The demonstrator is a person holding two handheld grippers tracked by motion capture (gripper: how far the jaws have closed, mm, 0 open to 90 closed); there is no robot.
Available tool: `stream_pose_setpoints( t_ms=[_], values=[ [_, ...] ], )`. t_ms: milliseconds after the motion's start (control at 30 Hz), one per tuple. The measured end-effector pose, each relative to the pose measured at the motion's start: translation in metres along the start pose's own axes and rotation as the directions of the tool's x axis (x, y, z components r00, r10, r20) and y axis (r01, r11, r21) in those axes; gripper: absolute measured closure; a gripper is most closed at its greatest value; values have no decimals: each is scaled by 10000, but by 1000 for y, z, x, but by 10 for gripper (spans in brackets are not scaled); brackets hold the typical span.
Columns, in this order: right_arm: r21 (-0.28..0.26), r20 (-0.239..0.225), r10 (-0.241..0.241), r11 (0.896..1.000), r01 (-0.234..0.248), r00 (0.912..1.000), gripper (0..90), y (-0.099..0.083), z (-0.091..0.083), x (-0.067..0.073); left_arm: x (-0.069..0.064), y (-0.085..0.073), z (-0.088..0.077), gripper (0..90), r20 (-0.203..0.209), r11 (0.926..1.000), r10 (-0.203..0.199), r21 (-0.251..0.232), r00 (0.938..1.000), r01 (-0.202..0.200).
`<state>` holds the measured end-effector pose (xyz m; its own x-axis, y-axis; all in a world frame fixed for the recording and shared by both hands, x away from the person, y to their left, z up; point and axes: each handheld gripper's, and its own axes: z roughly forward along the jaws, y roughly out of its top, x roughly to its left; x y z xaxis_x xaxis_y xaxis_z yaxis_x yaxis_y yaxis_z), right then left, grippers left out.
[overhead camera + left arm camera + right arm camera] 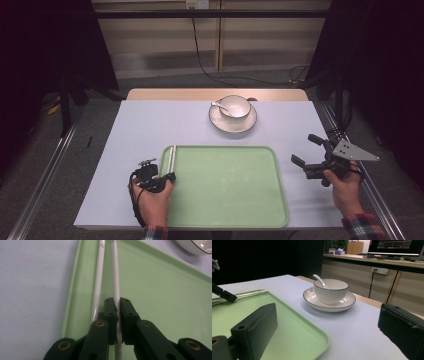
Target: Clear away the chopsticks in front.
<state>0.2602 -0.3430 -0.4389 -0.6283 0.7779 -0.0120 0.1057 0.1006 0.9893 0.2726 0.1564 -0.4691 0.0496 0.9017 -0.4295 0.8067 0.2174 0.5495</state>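
Observation:
Two white chopsticks (172, 157) lie side by side along the left inner edge of the green tray (225, 190). In the left gripper view my left gripper (118, 306) is shut on the right-hand chopstick (115, 277), while the other chopstick (100, 277) runs past the outside of the left jaw. From above, the left gripper (169, 176) sits at the tray's left rim. My right gripper (305, 149) hovers off the tray's right side, jaws wide apart and empty; in its own view the right gripper (328, 315) faces the bowl.
A white bowl (235, 106) with a white spoon (216, 104) in it stands on a saucer (232, 124) beyond the tray; the bowl (331, 291) is also in the right gripper view. The table's far edge borders dark curtains and floor cables.

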Motion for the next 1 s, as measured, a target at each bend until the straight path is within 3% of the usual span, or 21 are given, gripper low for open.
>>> stream_pose_setpoints(
  t_ms=[33,433,1000],
  values=[
    [-17,-11,8,10000,-8,10000,18,0,0,0,-2,0,0,851,-232,9999,117,-40,9997,-118],
    [60,-43,-52,10000,53,10000,21,0,-1,-1,-6,2,2,847,-546,9994,338,-83,9979,-343],
    [66,-130,-38,10000,39,9999,19,0,1,-1,-6,3,3,844,-542,9994,352,-41,9979,-355]
  ],
)
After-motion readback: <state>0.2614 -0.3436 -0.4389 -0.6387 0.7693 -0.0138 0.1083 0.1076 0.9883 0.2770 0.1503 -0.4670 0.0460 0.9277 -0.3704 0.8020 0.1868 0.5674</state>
